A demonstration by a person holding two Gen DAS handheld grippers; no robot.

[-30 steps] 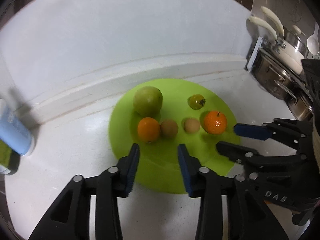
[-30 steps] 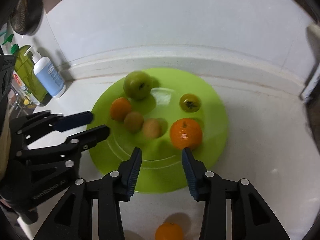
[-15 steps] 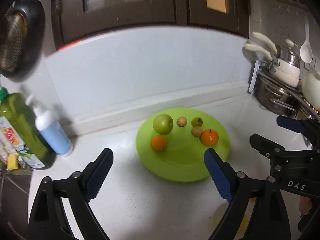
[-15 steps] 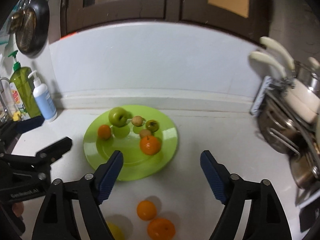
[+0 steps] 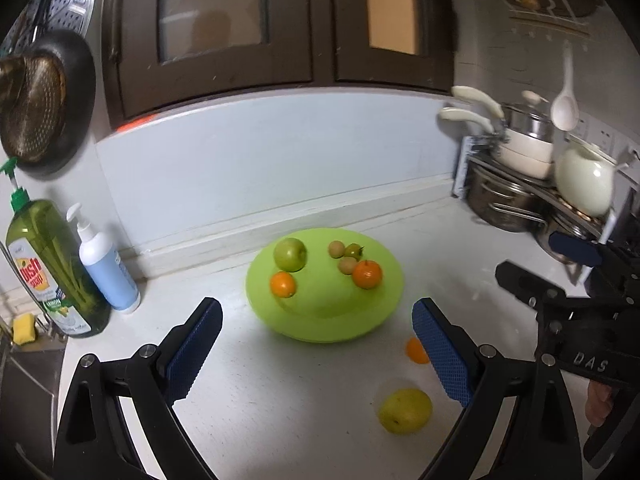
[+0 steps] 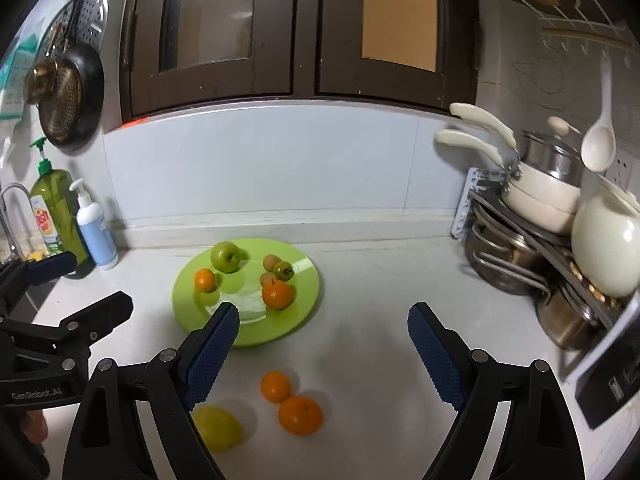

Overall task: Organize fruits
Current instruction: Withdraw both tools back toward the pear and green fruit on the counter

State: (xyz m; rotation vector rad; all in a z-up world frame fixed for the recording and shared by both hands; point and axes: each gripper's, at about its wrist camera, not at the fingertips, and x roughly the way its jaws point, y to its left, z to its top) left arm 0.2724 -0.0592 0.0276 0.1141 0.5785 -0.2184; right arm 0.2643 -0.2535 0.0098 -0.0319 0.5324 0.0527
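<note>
Fruit sits grouped on the green plate [image 6: 308,300]; three pieces wait on the counter [image 6: 380,280]. Both hand-held grippers, left [image 5: 316,348] and right [image 6: 324,344], have just spread wide, empty.

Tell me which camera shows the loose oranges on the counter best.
The right wrist view: both loose oranges lie unobstructed between its fingers. The left wrist view shows one orange, partly hidden behind a finger.

It was a home kitchen: dark wall cabinets [image 6: 288,28], a hanging pan [image 6: 72,100], stacked pots [image 6: 532,216] on a rack, and dish soap [image 5: 56,268] at the tabletop's left edge.
</note>
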